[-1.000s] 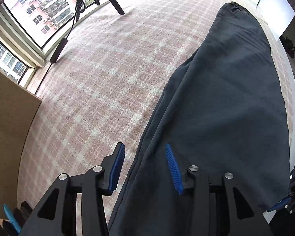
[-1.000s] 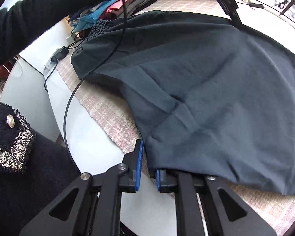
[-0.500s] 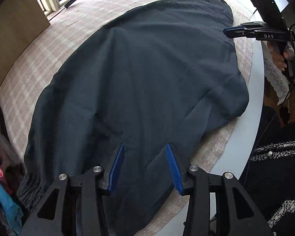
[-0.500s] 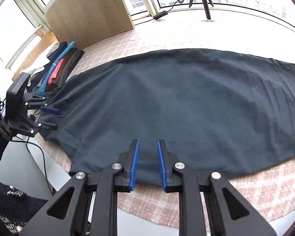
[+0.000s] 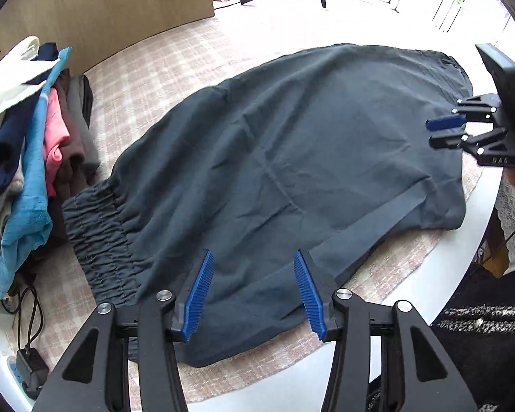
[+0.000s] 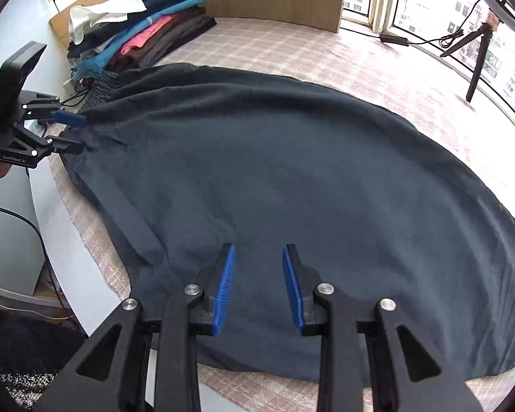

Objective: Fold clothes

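Note:
A dark grey garment (image 5: 292, 171) with a gathered elastic waistband (image 5: 96, 237) lies spread flat on a pink plaid cloth (image 5: 175, 68). My left gripper (image 5: 253, 259) hovers over the near edge beside the waistband. Its jaws are opening, and the fabric lies below the pads, not between them. In the right wrist view the same garment (image 6: 309, 178) fills the middle. My right gripper (image 6: 259, 252) hangs above its near hem, jaws opening and gripping nothing. Each gripper shows in the other's view: the right gripper (image 5: 444, 132) at the far end, the left gripper (image 6: 68, 134) by the waistband.
A pile of folded clothes (image 5: 34, 137) (image 6: 147, 34) sits beside the waistband, in front of a wooden board (image 5: 120, 17). A charger and cables (image 5: 27, 360) lie at the white table's rim (image 5: 463, 257). A tripod (image 6: 477, 61) stands by the window.
The left gripper has swung along the garment to the waistband end and rolled. The right gripper has come off the hem corner, risen, and its jaws have spread wider.

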`<action>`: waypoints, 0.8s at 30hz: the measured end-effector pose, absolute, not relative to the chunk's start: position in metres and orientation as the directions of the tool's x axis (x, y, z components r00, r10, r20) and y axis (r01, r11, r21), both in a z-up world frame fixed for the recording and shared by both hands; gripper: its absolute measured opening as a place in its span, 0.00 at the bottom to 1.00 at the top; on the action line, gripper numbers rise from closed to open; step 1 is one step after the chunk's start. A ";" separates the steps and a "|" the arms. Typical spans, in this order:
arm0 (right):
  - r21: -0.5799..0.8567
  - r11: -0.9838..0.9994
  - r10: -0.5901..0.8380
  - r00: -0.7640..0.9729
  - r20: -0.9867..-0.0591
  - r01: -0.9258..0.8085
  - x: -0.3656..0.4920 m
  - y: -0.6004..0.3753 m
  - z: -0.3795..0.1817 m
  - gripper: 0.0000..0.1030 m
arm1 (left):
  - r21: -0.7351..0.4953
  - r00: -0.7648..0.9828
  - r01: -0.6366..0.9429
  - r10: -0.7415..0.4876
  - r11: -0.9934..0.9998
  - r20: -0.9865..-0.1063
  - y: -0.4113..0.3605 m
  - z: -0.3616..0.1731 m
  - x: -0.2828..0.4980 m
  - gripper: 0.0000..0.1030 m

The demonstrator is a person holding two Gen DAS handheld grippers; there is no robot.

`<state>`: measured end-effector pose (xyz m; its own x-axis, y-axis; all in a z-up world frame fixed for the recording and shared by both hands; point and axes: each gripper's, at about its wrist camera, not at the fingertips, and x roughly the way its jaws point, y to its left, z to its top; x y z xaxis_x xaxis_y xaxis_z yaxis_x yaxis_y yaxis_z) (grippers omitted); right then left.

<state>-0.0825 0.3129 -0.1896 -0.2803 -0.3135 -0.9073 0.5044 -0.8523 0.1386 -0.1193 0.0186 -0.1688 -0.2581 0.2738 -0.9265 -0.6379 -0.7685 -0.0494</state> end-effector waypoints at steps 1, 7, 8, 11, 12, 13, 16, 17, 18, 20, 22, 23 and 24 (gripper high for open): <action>0.162 -0.852 -0.332 -0.275 -0.902 0.497 -0.080 0.317 -0.185 0.28 | -0.054 -0.277 -0.646 0.300 -0.761 -0.913 0.023 -0.157 -0.123 0.46; 0.251 -0.899 -0.396 -0.421 -0.816 0.358 -0.082 0.415 -0.102 0.28 | 0.055 -0.426 -0.673 0.326 -0.738 -0.844 0.056 -0.074 -0.166 0.46; 0.235 -0.913 -0.374 -0.456 -0.808 0.332 -0.083 0.437 -0.088 0.28 | 0.084 -0.441 -0.679 0.315 -0.729 -0.840 0.066 -0.066 -0.175 0.46; 0.129 -0.956 -0.253 -0.523 -0.814 0.263 -0.091 0.499 -0.056 0.28 | 0.153 -0.462 -0.714 0.296 -0.683 -0.836 0.105 -0.054 -0.195 0.49; 0.098 -0.965 -0.216 -0.529 -0.821 0.242 -0.096 0.521 -0.049 0.28 | 0.165 -0.457 -0.727 0.291 -0.667 -0.840 0.121 -0.055 -0.200 0.49; 0.083 -0.968 -0.198 -0.523 -0.829 0.235 -0.101 0.539 -0.044 0.28 | 0.166 -0.444 -0.744 0.292 -0.648 -0.847 0.137 -0.057 -0.204 0.49; 0.061 -0.965 -0.183 -0.485 -0.855 0.256 -0.122 0.583 -0.038 0.28 | 0.162 -0.395 -0.795 0.295 -0.585 -0.870 0.191 -0.073 -0.210 0.49; 0.043 -0.959 -0.177 -0.473 -0.863 0.279 -0.130 0.591 -0.040 0.28 | 0.163 -0.381 -0.806 0.287 -0.569 -0.879 0.210 -0.083 -0.212 0.49; 0.019 -0.952 -0.166 -0.463 -0.871 0.306 -0.139 0.596 -0.044 0.28 | 0.161 -0.364 -0.817 0.278 -0.553 -0.889 0.230 -0.095 -0.215 0.49; -0.023 -0.926 -0.156 -0.436 -0.886 0.377 -0.157 0.599 -0.059 0.31 | 0.151 -0.324 -0.841 0.260 -0.519 -0.909 0.265 -0.117 -0.218 0.49; -0.048 -0.894 -0.145 -0.390 -0.909 0.445 -0.177 0.598 -0.085 0.39 | 0.147 -0.290 -0.864 0.237 -0.481 -0.927 0.297 -0.140 -0.219 0.49; -0.059 -0.877 -0.137 -0.365 -0.921 0.477 -0.188 0.597 -0.099 0.42 | 0.144 -0.273 -0.873 0.224 -0.466 -0.935 0.311 -0.151 -0.220 0.49; -0.061 -0.861 -0.131 -0.336 -0.933 0.506 -0.199 0.597 -0.114 0.42 | 0.138 -0.257 -0.880 0.211 -0.455 -0.943 0.323 -0.162 -0.221 0.49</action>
